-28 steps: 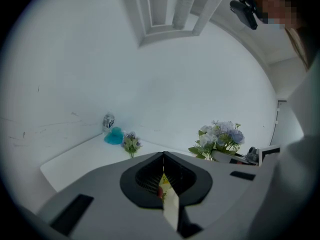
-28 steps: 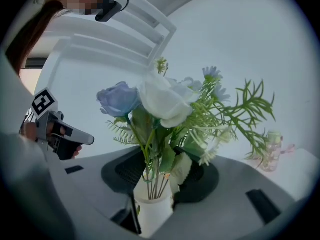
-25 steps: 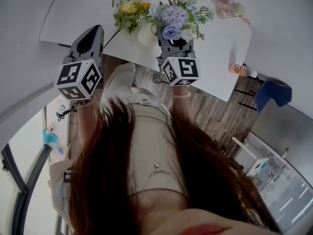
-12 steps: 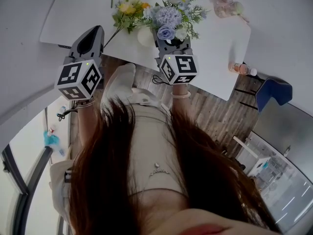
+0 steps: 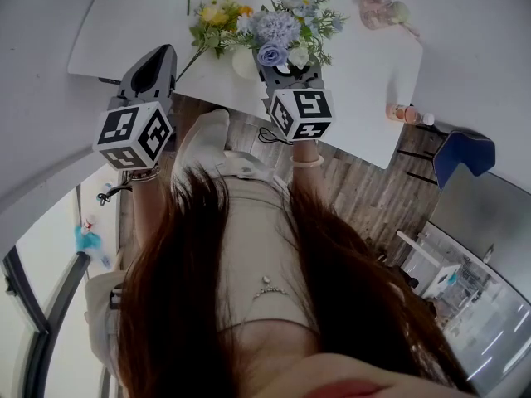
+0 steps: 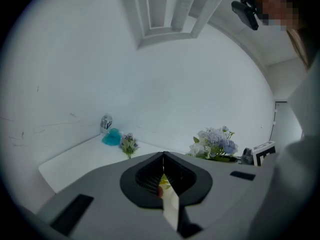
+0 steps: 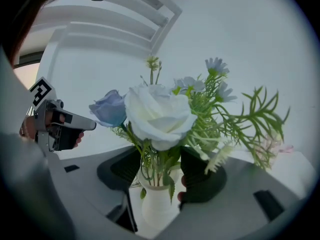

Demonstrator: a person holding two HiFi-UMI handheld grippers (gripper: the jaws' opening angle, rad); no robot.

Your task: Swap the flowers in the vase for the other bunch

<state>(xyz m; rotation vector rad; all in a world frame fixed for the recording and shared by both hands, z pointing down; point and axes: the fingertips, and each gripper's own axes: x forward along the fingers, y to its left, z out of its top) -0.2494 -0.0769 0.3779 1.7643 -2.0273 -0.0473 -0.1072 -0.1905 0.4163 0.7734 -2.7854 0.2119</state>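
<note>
Vase first: white, upright on the table near its front edge, and the blue-and-white bunch is standing in it, with a big white rose in front and a pale blue one just beside it. Your right claw sits right at the neck of the vase. Its jaws have just been opening and now stand wide, one either side of the green stems. The stems are between the pads, but the pads aren't pressing on them, with daylight showing on the left side especially.

Over to your left claw, and it's fully closed, jaws together in a thin slit. You've got it hanging by the table's near edge, off to the left of the vase and well apart from it.

From the head view, the yellow bunch lies flat on the table just behind and to the left of the vase, and its long stem trails down toward your left claw. Whether that stem reaches the claw I can't tell.

Further right, a small bottle lies near the table's corner, and a blue chair stands on the floor beyond it.
</note>
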